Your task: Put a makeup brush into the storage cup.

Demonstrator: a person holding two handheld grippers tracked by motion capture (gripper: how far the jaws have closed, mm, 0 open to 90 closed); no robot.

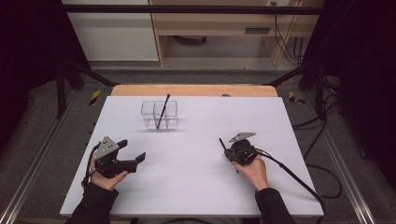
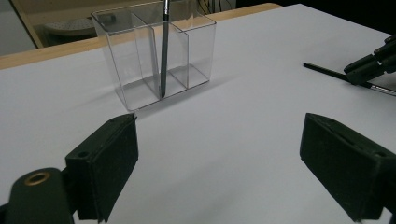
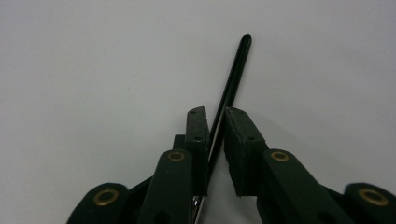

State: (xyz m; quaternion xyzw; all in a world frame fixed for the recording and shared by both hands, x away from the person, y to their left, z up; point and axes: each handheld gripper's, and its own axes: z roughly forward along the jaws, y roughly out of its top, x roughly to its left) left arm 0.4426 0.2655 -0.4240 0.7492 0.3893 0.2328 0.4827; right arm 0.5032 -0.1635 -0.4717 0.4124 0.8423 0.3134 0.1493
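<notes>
Our right gripper has its jaws pinched tight on a black pen that lies on the white surface. Our left gripper keeps its jaws wide apart with nothing between them. Farther back we see a clear box with another pen leaning inside its middle part.

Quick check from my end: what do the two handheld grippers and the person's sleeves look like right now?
Both grippers are black. The left gripper and the right gripper each carry a grey three-cornered plate on top and trail a black cable. Their jaws are flat black blocks on arms with brass-coloured rivets. The sleeves are dark.
</notes>
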